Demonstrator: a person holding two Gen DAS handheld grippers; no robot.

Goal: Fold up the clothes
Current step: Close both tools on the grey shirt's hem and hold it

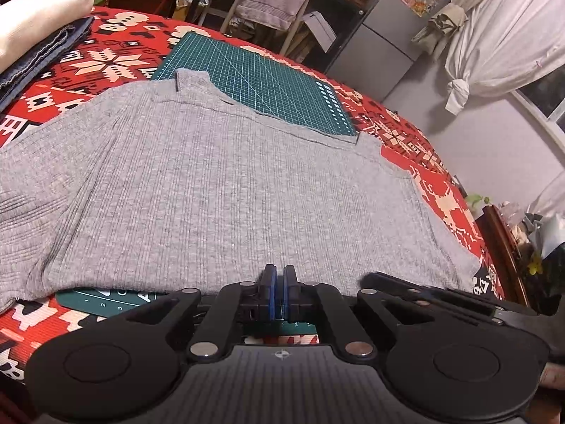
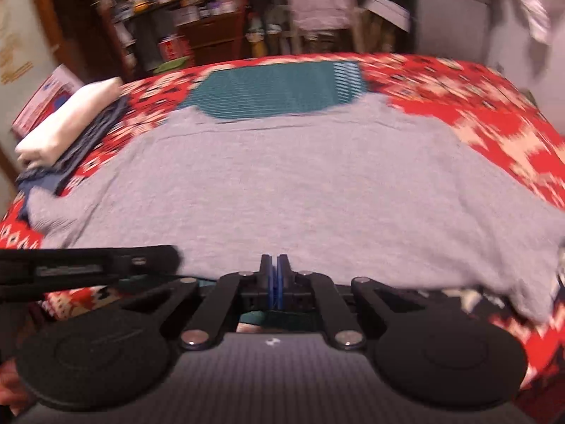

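Straight ahead of both my claws lies the grey ribbed sweater [image 1: 219,183], spread flat with its hem toward me and its collar at the far end, so its long axis runs away from me, front to back. It rests partly on a green cutting mat [image 1: 261,81], which sits on the red patterned cover [image 1: 106,60] of the bed. My left gripper [image 1: 278,284] has its blue pads pressed together at the near hem; the pads overlap the hem edge, but I cannot tell whether any cloth is pinched between them. My right gripper [image 2: 274,275] is likewise closed at the hem, and its view is blurred, so a pinch is no clearer there. In the left view the right tool shows as a dark bar just beside mine on the right, so both sit close together along the same near edge, neither clearly nearer the cloth. One sleeve trails off to the left, toward a stack of folded clothes [image 1: 39,31] at the far left corner; the right side of the body ends short of the bed's edge. My judgement: a fold carrying hem toward collar has open room over the mat beyond the neckline; the stack crowds only the left.
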